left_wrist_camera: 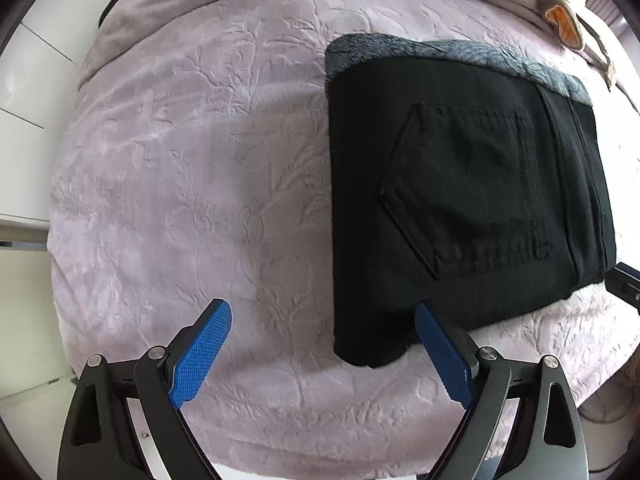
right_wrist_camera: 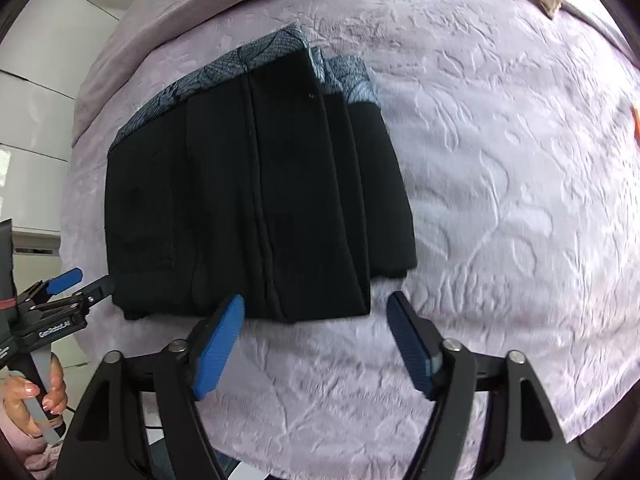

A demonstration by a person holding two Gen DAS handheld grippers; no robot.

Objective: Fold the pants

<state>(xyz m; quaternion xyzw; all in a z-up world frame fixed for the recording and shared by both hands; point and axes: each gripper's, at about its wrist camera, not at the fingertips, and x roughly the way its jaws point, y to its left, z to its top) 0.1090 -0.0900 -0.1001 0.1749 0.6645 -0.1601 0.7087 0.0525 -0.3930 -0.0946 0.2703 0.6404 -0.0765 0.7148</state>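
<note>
The black pants (left_wrist_camera: 460, 208) lie folded into a compact rectangle on the lilac embossed blanket (left_wrist_camera: 180, 168), back pocket up, with a grey patterned lining showing along the far edge. My left gripper (left_wrist_camera: 324, 312) is open and empty, just before the near left corner of the pants. In the right wrist view the pants (right_wrist_camera: 256, 200) show several stacked folds. My right gripper (right_wrist_camera: 316, 304) is open and empty at their near right edge. The left gripper (right_wrist_camera: 80, 280) also shows at the far left of the right wrist view, held by a hand.
A beige and orange braided item (left_wrist_camera: 560, 16) lies at the blanket's far right edge. White floor tiles (left_wrist_camera: 36, 80) show to the left, beyond the blanket's edge. A corner of the right gripper (left_wrist_camera: 624, 284) shows at the right.
</note>
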